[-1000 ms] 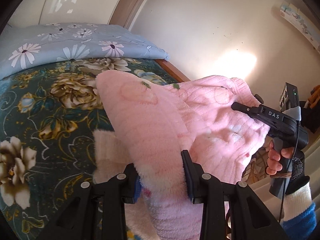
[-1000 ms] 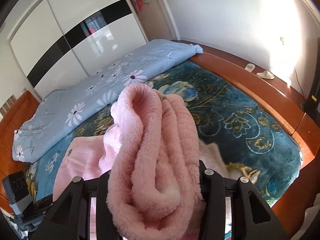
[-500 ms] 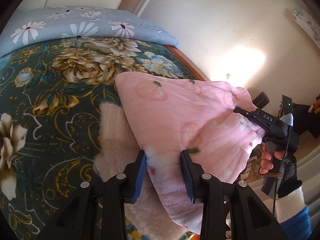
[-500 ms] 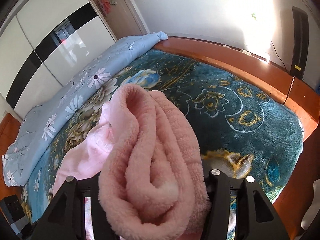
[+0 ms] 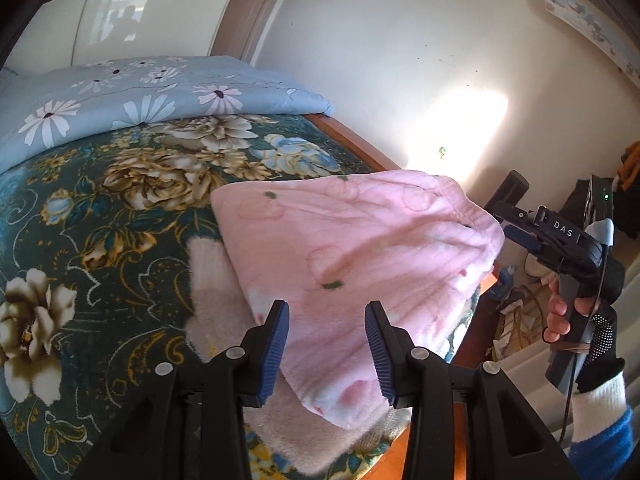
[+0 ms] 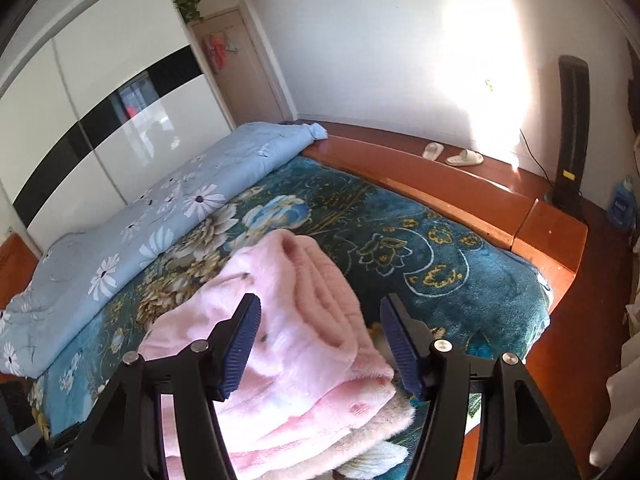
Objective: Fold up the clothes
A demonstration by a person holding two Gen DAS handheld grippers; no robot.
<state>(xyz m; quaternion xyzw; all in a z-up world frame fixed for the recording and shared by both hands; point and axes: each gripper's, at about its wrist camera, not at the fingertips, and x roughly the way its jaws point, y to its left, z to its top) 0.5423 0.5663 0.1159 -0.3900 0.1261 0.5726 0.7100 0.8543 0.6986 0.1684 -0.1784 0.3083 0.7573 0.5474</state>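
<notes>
A folded pink fleece garment (image 5: 352, 248) lies on a cream fluffy garment (image 5: 216, 300) near the bed's corner. My left gripper (image 5: 326, 344) hovers at its near edge. Its jaws are opening, the pink cloth shows between the blue pads, and they do not press it. My right gripper (image 6: 320, 344) stands over the pink garment's (image 6: 296, 320) rolled edge. Its jaws are opening too, with a clear gap at the right pad. In the left wrist view the right gripper (image 5: 506, 220) sits just off the garment's right edge, held by a gloved hand (image 5: 560, 316).
A teal floral blanket (image 6: 440, 264) covers the bed, with a light blue daisy quilt (image 6: 160, 216) along its far side. The wooden bed frame (image 6: 440, 184) rims the mattress. Slippers (image 6: 460, 156), a black tower unit (image 6: 572, 128) and a blue bottle (image 6: 622, 200) stand by the wall.
Both sets of jaws have widened and let go of the pink garment. The thick roll once bunched in the right jaws now lies lower, flat on the cream garment.
</notes>
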